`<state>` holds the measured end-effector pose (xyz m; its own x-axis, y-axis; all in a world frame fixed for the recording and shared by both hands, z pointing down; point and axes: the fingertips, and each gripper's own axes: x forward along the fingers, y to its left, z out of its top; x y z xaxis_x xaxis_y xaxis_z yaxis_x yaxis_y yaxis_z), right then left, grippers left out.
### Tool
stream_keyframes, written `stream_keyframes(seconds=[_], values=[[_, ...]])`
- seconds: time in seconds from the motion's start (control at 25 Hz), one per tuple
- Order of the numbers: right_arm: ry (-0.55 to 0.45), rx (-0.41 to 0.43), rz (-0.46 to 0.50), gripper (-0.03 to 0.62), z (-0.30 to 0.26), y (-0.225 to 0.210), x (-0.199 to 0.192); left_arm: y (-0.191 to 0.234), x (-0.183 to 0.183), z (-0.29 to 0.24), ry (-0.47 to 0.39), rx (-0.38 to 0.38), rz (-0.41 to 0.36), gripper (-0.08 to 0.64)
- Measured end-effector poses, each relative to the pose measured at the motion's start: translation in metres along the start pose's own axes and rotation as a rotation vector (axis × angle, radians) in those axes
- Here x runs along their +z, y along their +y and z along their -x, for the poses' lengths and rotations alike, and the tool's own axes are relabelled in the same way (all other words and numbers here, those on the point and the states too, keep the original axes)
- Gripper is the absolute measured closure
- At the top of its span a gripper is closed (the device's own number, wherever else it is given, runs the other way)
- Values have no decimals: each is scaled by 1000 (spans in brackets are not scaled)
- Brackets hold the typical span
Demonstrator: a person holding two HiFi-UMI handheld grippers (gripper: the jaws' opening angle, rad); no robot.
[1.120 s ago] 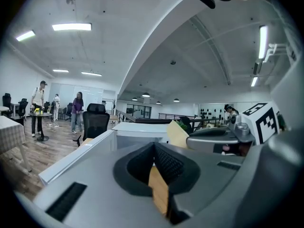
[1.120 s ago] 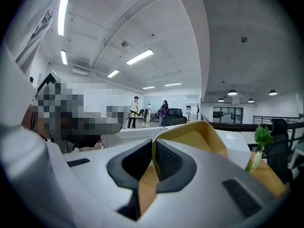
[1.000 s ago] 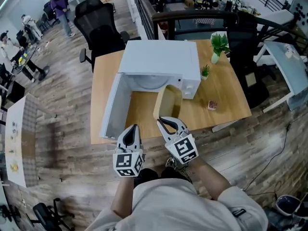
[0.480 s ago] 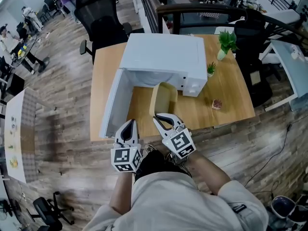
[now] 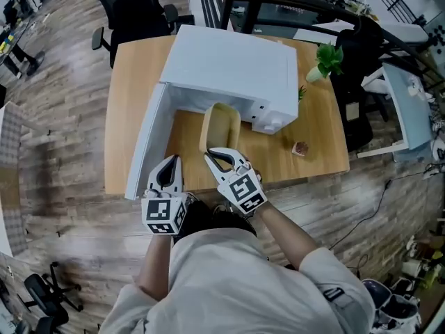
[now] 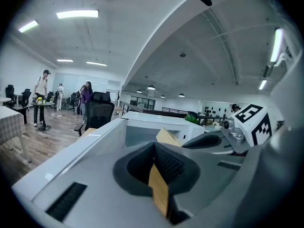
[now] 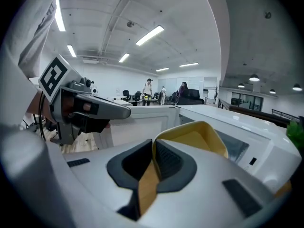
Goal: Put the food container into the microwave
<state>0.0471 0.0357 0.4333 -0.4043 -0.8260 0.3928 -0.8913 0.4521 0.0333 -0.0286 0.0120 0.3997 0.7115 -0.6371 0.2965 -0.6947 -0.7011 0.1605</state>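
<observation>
We hold the container (image 5: 221, 120) by its near rim in the right tool (image 5: 212, 154), whose jaws are pinched tight on the yellow wall. The container lies at the mouth of the open microwave (image 5: 233, 65), its far end under the front edge and its near end over the worktop (image 5: 316, 127); we cannot tell whether it touches the wood. Our left tool (image 5: 172, 161) hangs just beside the right one, between it and the swung-out door (image 5: 142, 148), jaws drawn together and gripping nothing.
</observation>
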Motion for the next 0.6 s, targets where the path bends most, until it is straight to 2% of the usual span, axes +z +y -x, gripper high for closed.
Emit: stream_keyframes(seconds=[0.12,0.28,0.6], values=[[32,8,13,563,-12,-5,-4,7,-2,-11,-3,-4,10,548],[69,41,29,563,-26,-14,-8,17,-12,-22,13,39,52,548],[138,162,91,563,-42,-28,-20,26,-40,-26,14,214,148,548]])
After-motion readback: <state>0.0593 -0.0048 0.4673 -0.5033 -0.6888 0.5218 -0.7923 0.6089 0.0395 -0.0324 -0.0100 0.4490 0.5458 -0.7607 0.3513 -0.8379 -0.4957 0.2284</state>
